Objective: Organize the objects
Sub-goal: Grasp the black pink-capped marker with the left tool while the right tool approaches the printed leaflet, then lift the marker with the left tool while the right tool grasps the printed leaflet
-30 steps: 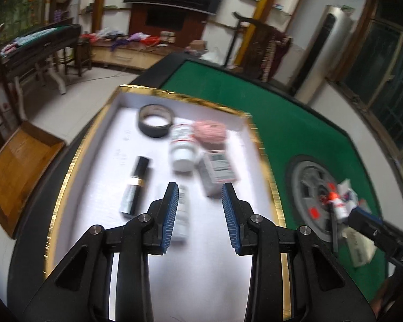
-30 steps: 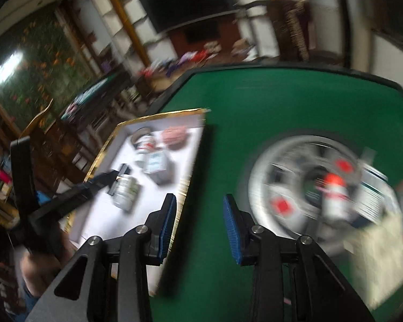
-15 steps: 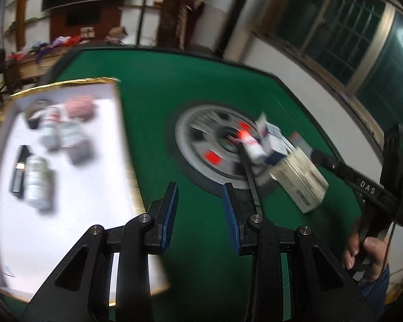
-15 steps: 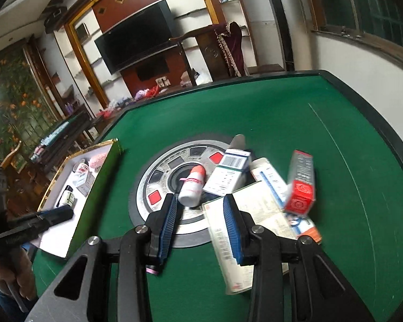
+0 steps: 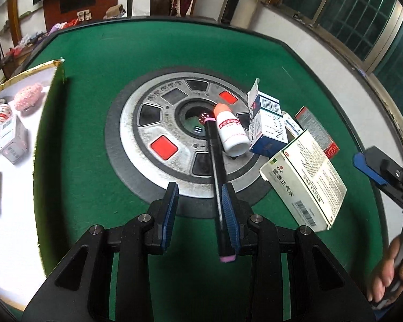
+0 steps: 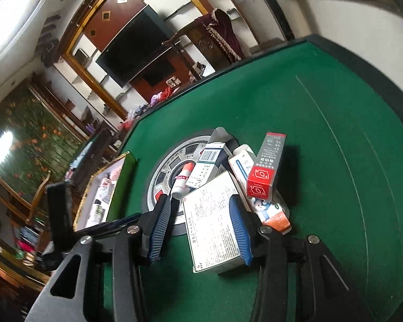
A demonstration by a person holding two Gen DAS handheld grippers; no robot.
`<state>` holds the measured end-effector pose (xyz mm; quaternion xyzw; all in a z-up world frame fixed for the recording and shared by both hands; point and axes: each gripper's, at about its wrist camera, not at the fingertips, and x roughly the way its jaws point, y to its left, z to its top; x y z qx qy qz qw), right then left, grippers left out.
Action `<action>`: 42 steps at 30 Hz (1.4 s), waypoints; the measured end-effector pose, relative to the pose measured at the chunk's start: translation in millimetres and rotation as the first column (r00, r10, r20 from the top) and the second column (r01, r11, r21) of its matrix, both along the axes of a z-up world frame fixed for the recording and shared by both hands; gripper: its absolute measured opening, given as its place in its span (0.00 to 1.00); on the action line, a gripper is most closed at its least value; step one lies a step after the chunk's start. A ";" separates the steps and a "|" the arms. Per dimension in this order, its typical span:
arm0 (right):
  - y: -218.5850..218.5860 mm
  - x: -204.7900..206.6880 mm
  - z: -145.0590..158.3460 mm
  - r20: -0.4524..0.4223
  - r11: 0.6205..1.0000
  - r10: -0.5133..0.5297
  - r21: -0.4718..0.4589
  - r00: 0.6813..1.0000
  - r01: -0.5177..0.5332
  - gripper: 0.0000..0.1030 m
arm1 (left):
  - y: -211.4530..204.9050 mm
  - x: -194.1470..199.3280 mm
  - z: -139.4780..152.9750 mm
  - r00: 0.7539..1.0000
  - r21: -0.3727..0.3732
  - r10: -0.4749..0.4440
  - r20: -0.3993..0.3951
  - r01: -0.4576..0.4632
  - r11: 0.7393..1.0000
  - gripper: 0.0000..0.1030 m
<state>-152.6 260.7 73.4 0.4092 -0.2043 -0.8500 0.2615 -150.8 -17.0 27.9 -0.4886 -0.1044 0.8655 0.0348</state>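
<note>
My left gripper point(image 5: 200, 209) is open over the green table; a black pen point(image 5: 217, 177) with pink ends lies between its fingers, close against the right finger. A white bottle with an orange cap point(image 5: 229, 130) lies beside the pen, then a blue-white box point(image 5: 267, 119), a large white box point(image 5: 306, 179) and a red box point(image 5: 318, 131). My right gripper point(image 6: 200, 228) is open with its fingers either side of the large white box point(image 6: 213, 220). The red box point(image 6: 266, 171) leans on the pile.
A gold-rimmed white tray point(image 5: 21, 77) at the left holds bottles, a grey box and a pink ball. A round silver disc point(image 5: 158, 123) is set in the table's middle. The right gripper point(image 5: 376, 171) shows at the right edge.
Both grippers swung from the tray side to the pile on the disc. My left gripper now straddles the pen, my right gripper straddles the large white box.
</note>
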 end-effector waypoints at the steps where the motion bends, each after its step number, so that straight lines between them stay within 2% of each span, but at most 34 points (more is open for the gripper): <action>1: 2.1 1.4 -1.6 0.012 1.000 0.005 -0.010 1.000 -0.005 0.45 | 1.2 -2.4 -0.5 1.000 -0.004 0.002 0.005 -0.002 1.000 0.31; 5: 0.9 0.0 -8.5 0.050 0.998 0.039 -0.046 0.998 -0.037 0.45 | 14.6 -12.4 -4.0 1.000 -0.046 0.002 0.015 -0.002 0.999 0.31; 9: 0.7 2.6 -6.3 0.034 0.999 0.033 -0.038 0.999 -0.032 0.45 | 23.1 -20.7 -12.7 0.999 -0.114 0.018 0.030 -0.014 0.993 0.31; 12: 1.5 3.4 -5.6 0.029 0.999 0.027 -0.032 0.999 -0.026 0.45 | 24.5 -25.0 -17.8 1.000 -0.132 0.021 0.023 -0.017 0.991 0.31; 13: 2.1 2.8 -5.6 0.029 0.999 0.028 -0.036 0.999 -0.027 0.45 | 26.2 -26.4 -18.6 1.000 -0.149 0.015 0.022 -0.012 0.989 0.30; 15: 3.1 1.1 -5.2 0.027 0.999 0.028 -0.035 0.999 -0.027 0.45 | 28.6 -26.5 -19.8 1.000 -0.172 0.003 0.010 -0.001 0.985 0.15; 18: 3.2 1.0 -4.8 0.025 1.000 0.018 -0.005 1.000 -0.018 0.45 | 27.5 -22.9 -21.1 1.000 -0.202 -0.018 0.000 0.017 0.979 0.14; 19: 4.0 0.6 -5.5 0.024 1.000 0.017 0.008 1.000 -0.017 0.46 | 23.6 -19.7 -21.2 1.000 -0.196 -0.018 0.003 0.018 0.980 0.14; 22: -2.1 -0.1 -8.6 0.026 0.998 0.026 0.059 0.999 -0.027 0.57 | 7.1 -3.1 -22.8 1.000 -0.184 -0.011 0.002 0.011 0.983 0.14; 24: -14.1 0.1 -11.8 0.024 0.990 0.053 0.130 0.998 -0.055 0.65 | -3.7 10.7 -23.7 1.000 -0.194 -0.012 0.005 0.013 0.981 0.14; 26: -25.1 0.5 -14.9 0.009 0.974 0.068 0.217 0.998 -0.068 0.66 | -14.5 25.1 -25.6 1.000 -0.185 -0.004 0.000 0.004 0.983 0.14; 28: -37.7 4.5 -15.7 -0.040 0.944 0.085 0.323 0.996 -0.067 0.69 | -16.3 30.4 -26.6 1.000 -0.195 -0.016 -0.009 0.014 0.981 0.14; 30: -47.4 3.1 -21.9 -0.049 0.915 0.109 0.395 0.993 -0.081 0.73 | -13.5 31.8 -26.8 1.000 -0.190 -0.013 -0.009 0.011 0.982 0.14; 32: -54.7 0.3 -29.7 -0.042 0.893 0.137 0.437 0.990 -0.105 0.73 | -12.7 31.4 -27.1 1.000 -0.198 -0.022 -0.016 0.018 0.980 0.14; 36: -67.8 -0.7 -33.3 -0.061 0.872 0.169 0.474 0.984 -0.121 0.73 | -13.3 32.8 -27.3 0.999 -0.193 -0.024 -0.023 0.019 0.981 0.14; 40: -88.5 7.3 -39.1 -0.086 0.799 0.182 0.593 0.980 -0.097 0.73 | -4.9 35.7 -27.5 0.999 -0.198 -0.022 -0.029 0.016 0.980 0.14; 42: -94.4 10.9 -40.3 -0.089 0.778 0.199 0.620 0.976 -0.102 0.73 | -2.7 36.2 -27.4 0.999 -0.205 -0.025 -0.029 0.019 0.979 0.14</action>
